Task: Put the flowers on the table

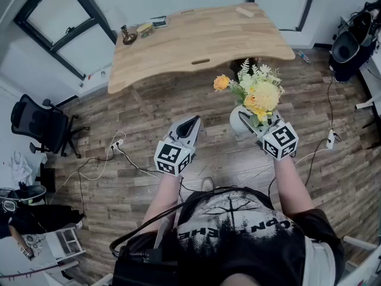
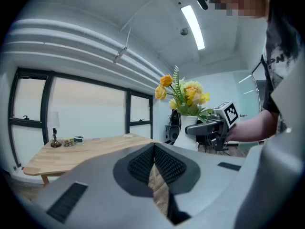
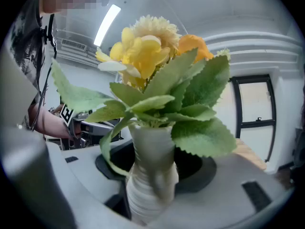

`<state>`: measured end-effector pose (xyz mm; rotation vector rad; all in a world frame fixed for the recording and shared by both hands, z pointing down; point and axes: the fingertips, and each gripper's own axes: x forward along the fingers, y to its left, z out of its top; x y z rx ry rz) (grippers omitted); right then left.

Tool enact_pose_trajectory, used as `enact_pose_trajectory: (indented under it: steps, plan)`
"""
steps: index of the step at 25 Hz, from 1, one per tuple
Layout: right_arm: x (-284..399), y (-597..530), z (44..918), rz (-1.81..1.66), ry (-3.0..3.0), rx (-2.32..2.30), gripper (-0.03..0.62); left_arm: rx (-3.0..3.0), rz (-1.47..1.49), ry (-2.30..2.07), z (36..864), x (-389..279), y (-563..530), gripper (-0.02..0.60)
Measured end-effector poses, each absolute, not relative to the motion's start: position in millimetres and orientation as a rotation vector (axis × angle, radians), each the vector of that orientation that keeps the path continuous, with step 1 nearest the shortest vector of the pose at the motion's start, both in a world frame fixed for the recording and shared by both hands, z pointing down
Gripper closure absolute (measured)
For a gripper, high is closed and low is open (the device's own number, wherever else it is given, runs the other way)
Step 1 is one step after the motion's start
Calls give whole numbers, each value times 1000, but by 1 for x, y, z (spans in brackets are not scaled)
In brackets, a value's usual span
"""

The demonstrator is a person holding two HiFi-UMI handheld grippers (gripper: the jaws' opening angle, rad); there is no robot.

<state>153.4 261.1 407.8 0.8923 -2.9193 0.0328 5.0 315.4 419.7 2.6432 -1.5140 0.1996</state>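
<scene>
Right tool (image 3: 153,168) grips the vase (image 3: 148,194), its ribbing clear only close-up.

The head view looks steeply down from above, with the table (image 1: 196,40) at twelve o'clock. The gripper views face level along their jaws, the right seemingly nearest. All three share the flowers (image 1: 253,91).

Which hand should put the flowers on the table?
Right. The right gripper holds the white vase of yellow flowers, and the wooden table lies just ahead. The left gripper is empty, with its jaws together.
</scene>
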Motion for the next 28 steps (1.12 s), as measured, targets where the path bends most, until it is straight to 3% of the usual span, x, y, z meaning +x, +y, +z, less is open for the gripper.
enact_pose_trajectory:
  steps: [28]
  plan:
    - [102,251,405,67,-2898,1013,341,2702,194,-1387,427,-48,293,568]
